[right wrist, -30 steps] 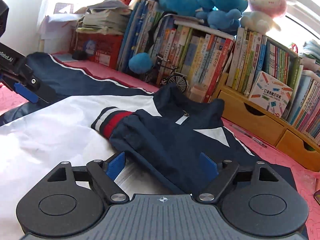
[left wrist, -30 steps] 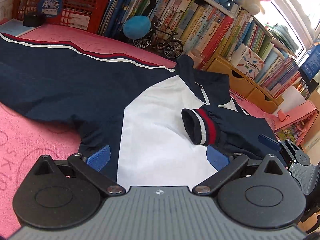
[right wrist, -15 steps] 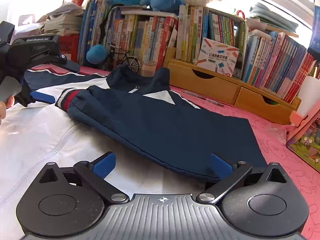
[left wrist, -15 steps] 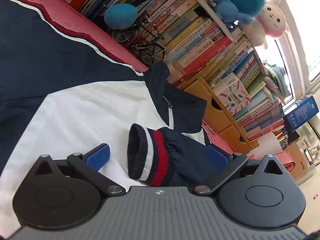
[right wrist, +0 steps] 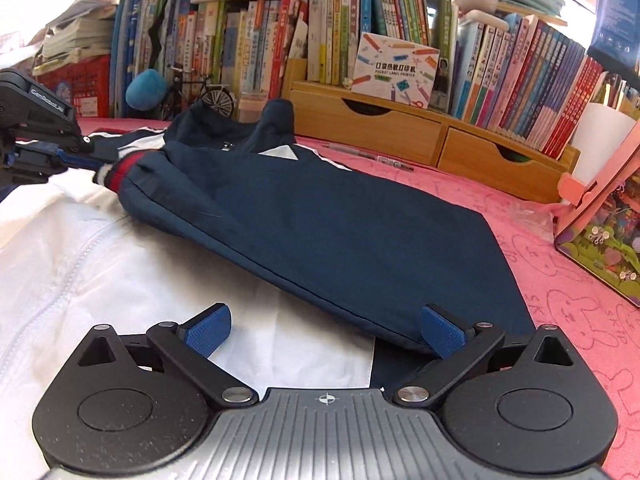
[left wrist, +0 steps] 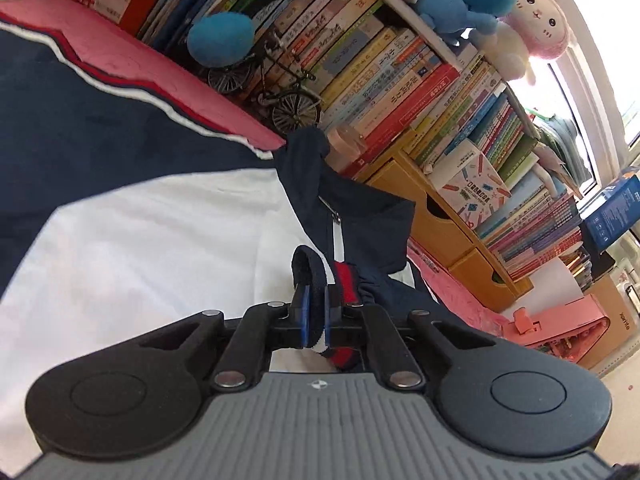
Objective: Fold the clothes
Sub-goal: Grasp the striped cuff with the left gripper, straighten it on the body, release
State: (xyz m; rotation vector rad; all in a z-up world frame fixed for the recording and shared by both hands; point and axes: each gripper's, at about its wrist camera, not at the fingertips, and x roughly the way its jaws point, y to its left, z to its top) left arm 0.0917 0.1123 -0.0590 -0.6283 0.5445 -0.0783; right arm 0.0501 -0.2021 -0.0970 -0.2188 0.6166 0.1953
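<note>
- Books [right wrist: 360,32] and wooden drawers [right wrist: 400,128] line the pink mat [right wrist: 560,280] behind the jacket [right wrist: 320,224].
- My left gripper [left wrist: 315,316] is clamped on the striped cuff [left wrist: 310,276], over the white panel.
- My right gripper [right wrist: 324,330] is wide open, straddling the folded sleeve's [right wrist: 240,212] lower edge.

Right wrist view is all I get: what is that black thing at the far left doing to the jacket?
Observer: That is the left gripper, shut on the striped cuff of the folded-over sleeve.
Operator: Which part is pinched?
Observer: The cuff's navy rim, between the blue pads; its red band lies just right of them.
Operator: And my own gripper?
Observer: The right gripper is open, holding nothing, its pads either side of the sleeve's near edge.
</note>
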